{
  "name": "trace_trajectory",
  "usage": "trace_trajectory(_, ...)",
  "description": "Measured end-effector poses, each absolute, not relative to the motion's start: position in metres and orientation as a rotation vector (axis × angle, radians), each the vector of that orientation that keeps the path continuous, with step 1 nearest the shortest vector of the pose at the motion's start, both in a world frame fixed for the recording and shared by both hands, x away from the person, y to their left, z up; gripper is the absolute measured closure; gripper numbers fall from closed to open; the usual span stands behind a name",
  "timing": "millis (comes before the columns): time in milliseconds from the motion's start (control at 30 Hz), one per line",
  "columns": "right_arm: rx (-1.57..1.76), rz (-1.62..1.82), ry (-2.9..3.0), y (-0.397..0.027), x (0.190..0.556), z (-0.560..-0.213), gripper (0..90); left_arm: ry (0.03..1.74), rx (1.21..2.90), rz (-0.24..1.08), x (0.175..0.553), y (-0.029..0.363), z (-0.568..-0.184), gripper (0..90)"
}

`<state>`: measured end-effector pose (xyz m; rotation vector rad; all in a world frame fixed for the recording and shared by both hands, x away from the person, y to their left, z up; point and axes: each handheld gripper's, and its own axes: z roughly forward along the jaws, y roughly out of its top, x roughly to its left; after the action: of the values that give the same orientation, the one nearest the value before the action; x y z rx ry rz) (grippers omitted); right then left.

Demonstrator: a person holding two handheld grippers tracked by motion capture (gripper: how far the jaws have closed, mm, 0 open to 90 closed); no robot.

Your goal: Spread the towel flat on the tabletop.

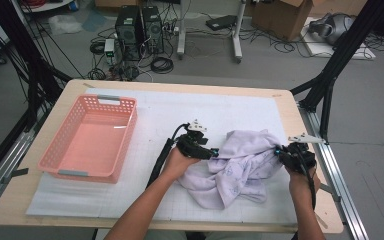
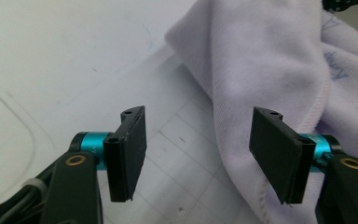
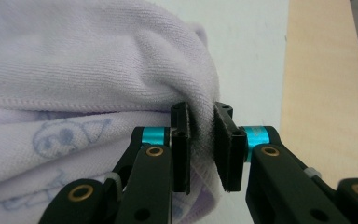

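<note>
Grey floor with cables (image 1: 161, 64) surrounds wooden table (image 1: 75, 90) under white mat (image 1: 170, 112).

Pale lilac cloth (image 1: 240, 165) with blue prints; salmon-pink basket (image 1: 60, 162).

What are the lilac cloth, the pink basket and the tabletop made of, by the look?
Lilac cloth: soft knitted or terry-like fabric, matte, with fine ribbed loops, a stitched hem and faint blue printed figures. Pink basket: most likely moulded plastic, slightly glossy, with perforated walls and grey handle grips. Tabletop: pale wood or wood-look laminate, smooth, under a white gridded mat that could be paper or vinyl.
</note>
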<state>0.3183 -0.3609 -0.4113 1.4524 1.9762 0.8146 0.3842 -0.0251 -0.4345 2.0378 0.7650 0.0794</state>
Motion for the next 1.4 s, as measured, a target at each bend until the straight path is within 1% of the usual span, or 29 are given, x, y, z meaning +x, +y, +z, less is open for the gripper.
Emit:
trace_trajectory(33,1.480,0.827,1.967,-0.364,0.315,-0.418,68.9,0.748,2.062,0.052,0.384,-0.030,-0.439,37.4)
trace_trajectory(133,1.474,0.854,1.945,-0.367,0.312,-0.421,59.8,0.738,2.081,0.029,0.383,-0.035,-0.444,37.8)
trace_trajectory(233,1.461,0.882,1.933,-0.368,0.310,-0.417,57.0,0.703,2.099,0.014,0.380,-0.043,-0.448,39.6)
trace_trajectory(300,1.410,0.912,1.946,-0.367,0.309,-0.409,55.3,0.666,2.121,0.035,0.376,-0.048,-0.448,45.2)
trace_trajectory(333,1.394,0.930,1.950,-0.365,0.309,-0.407,54.0,0.648,2.135,0.045,0.375,-0.050,-0.448,51.2)
trace_trajectory(367,1.394,0.930,1.950,-0.365,0.309,-0.407,54.0,0.634,2.149,0.072,0.373,-0.051,-0.447,51.2)
trace_trajectory(400,1.351,0.963,1.969,-0.358,0.310,-0.405,51.6,0.630,2.152,0.070,0.372,-0.051,-0.447,79.9)
trace_trajectory(467,1.316,0.972,1.992,-0.349,0.312,-0.403,49.1,0.637,2.154,0.075,0.372,-0.050,-0.445,85.0)
trace_trajectory(567,1.300,0.970,1.998,-0.342,0.314,-0.401,48.6,0.698,2.105,0.108,0.375,-0.034,-0.439,85.6)
trace_trajectory(700,1.296,0.977,2.008,-0.334,0.319,-0.402,48.7,0.781,2.005,0.152,0.383,0.007,-0.429,85.8)
trace_trajectory(867,1.297,0.975,2.033,-0.328,0.324,-0.406,49.0,0.926,1.871,0.248,0.398,0.059,-0.413,85.9)
trace_trajectory(933,1.290,0.974,2.042,-0.326,0.326,-0.407,49.0,0.955,1.889,0.295,0.402,0.072,-0.407,85.9)
trace_trajectory(967,1.293,0.979,2.042,-0.325,0.327,-0.408,49.0,0.967,1.872,0.294,0.404,0.077,-0.405,85.9)
trace_trajectory(1100,1.281,1.041,2.053,-0.321,0.333,-0.408,48.9,0.956,1.820,0.316,0.409,0.084,-0.397,85.8)
trace_trajectory(1133,1.281,1.041,2.053,-0.321,0.333,-0.408,48.9,0.953,1.817,0.300,0.411,0.083,-0.396,85.8)
trace_trajectory(1233,1.261,1.058,2.080,-0.314,0.337,-0.406,49.0,0.935,1.809,0.302,0.413,0.076,-0.390,85.8)
trace_trajectory(1333,1.206,1.075,2.115,-0.305,0.345,-0.401,49.0,0.918,1.790,0.338,0.417,0.067,-0.384,85.8)
trace_trajectory(1367,1.152,1.058,2.141,-0.296,0.353,-0.398,49.1,0.923,1.802,0.345,0.421,0.065,-0.383,85.8)
trace_trajectory(1400,1.152,1.058,2.141,-0.296,0.353,-0.398,49.1,0.925,1.816,0.336,0.424,0.062,-0.381,85.8)
